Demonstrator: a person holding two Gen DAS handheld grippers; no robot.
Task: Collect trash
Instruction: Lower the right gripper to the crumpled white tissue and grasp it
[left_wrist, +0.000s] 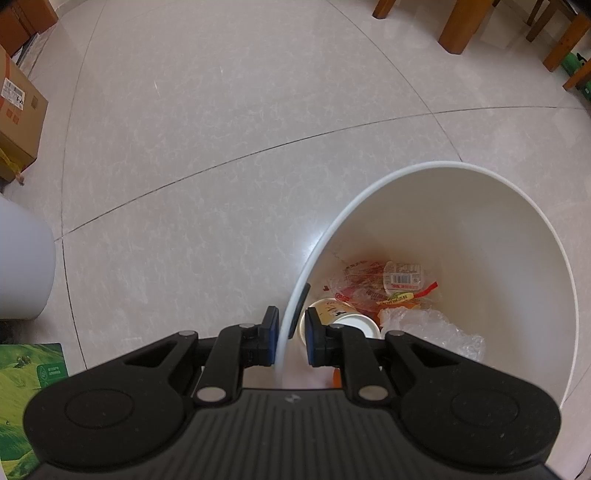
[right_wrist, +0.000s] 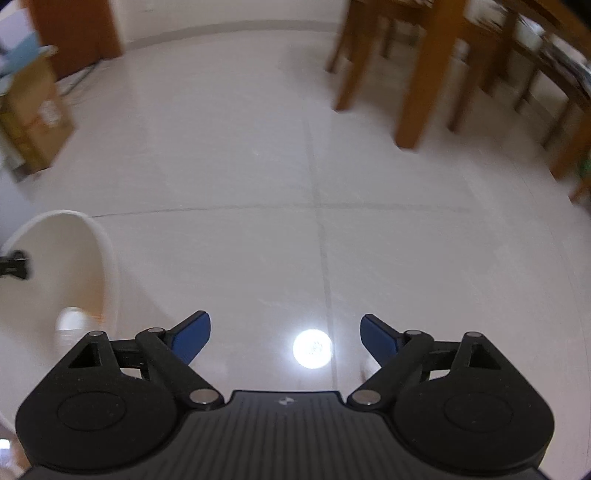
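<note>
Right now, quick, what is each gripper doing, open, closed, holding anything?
Left gripper: closed on the rim of the white bin, one finger inside, one outside.
Right gripper: open, nothing between its fingers, bare floor below.

The left gripper points steeply downward, its fingers clamped on a thin white bin wall. The right gripper tilts downward, fingers spread wide with nothing between them.

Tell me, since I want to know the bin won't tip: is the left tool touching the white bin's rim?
Touching. The left wrist view shows the left tool shut on the white bin, its rim clamped between the two pads.
</note>
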